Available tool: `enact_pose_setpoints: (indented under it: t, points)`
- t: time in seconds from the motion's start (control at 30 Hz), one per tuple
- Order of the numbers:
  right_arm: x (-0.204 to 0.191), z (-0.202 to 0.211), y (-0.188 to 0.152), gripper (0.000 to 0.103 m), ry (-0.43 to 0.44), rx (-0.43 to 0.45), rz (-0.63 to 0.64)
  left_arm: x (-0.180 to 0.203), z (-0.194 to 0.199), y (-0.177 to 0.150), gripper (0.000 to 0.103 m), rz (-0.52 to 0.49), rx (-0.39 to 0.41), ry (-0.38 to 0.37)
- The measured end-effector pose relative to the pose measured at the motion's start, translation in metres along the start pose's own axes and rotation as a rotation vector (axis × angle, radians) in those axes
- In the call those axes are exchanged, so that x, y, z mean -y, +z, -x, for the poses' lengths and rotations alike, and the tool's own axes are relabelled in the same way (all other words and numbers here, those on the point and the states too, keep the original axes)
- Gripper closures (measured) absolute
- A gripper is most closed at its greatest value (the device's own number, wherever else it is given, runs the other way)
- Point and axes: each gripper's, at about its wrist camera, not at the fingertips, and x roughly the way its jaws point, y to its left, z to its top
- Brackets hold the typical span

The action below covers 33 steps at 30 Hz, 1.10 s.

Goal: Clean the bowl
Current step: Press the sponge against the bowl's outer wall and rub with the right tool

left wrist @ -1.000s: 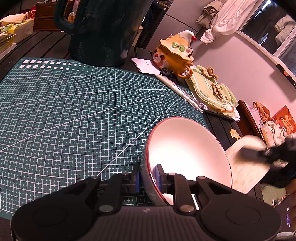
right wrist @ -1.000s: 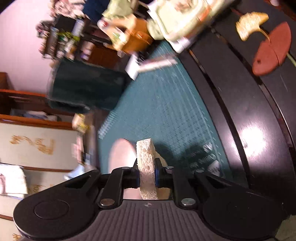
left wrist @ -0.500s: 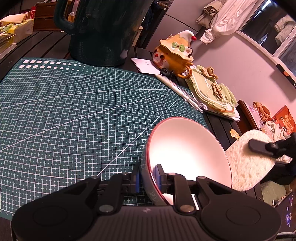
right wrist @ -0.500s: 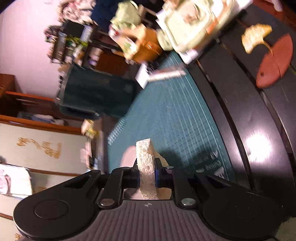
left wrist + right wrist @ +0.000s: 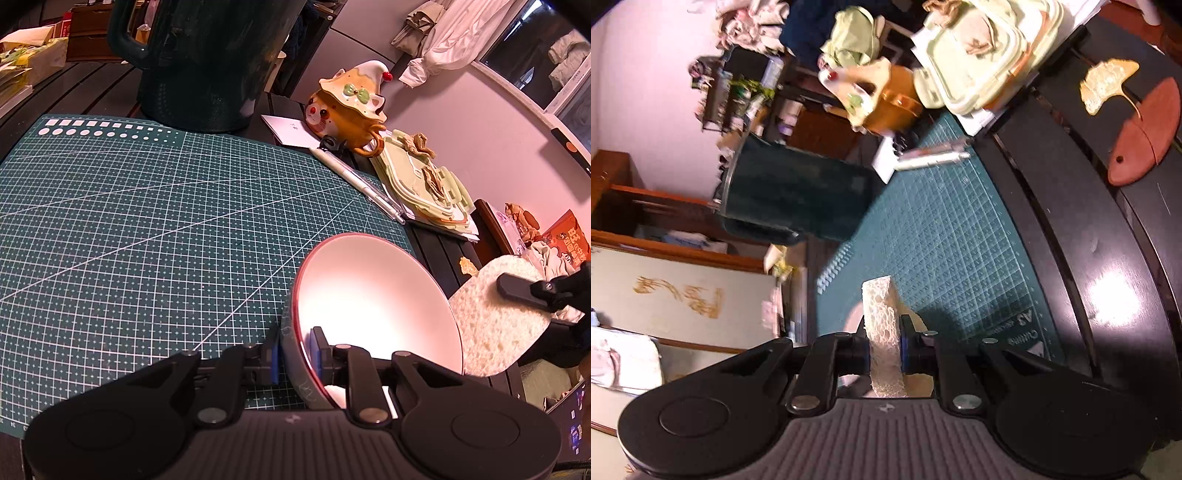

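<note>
My left gripper [image 5: 295,356] is shut on the rim of a pale bowl [image 5: 373,299] with a red edge, held tilted over the green cutting mat [image 5: 147,229]. The bowl's inside faces right and looks bare. Just right of it hangs a round pale sponge [image 5: 495,317], pinched by my right gripper, one finger [image 5: 517,290] of which shows across it. In the right wrist view my right gripper [image 5: 884,356] is shut on that sponge [image 5: 881,325], seen edge-on. A sliver of the bowl [image 5: 853,319] shows left of the sponge there.
A big dark green mug [image 5: 214,62] stands behind the mat. An orange cat-shaped mug [image 5: 347,107], a white pen [image 5: 358,184] and stacked green trays [image 5: 424,184] lie at the mat's right edge. A red fish-shaped piece [image 5: 1141,136] and a yellow leaf [image 5: 1104,85] rest on the dark table [image 5: 1108,258].
The sponge in my right gripper has come leftwards toward the bowl's right rim and now holds sharper in view. The left gripper and the bowl have stayed still.
</note>
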Motion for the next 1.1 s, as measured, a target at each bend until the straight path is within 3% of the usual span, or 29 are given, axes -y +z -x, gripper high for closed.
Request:
enact_pose_setpoints:
  t: [0.17,0.43,0.7,0.93,1.1]
  points:
    - [0.012,-0.026,-0.006,0.09,-0.101,-0.091,-0.019,0.0,0.0,0.0,0.086,0.002,0.0,0.0]
    - [-0.002,0.003,-0.001,0.09,0.005,0.009,0.011,0.0,0.0,0.0,0.086,0.0,0.0,0.0]
    - [0.008,-0.026,-0.007,0.09,-0.119,-0.092,0.02,0.0,0.0,-0.001,0.086,0.002,0.002,0.001]
    - [-0.004,0.004,0.0,0.09,-0.018,0.008,0.031,0.0,0.001,-0.001,0.086,0.001,0.001,0.0]
    - [0.004,-0.024,-0.006,0.09,-0.126,-0.085,0.04,0.0,0.001,-0.001,0.086,0.002,0.002,0.002]
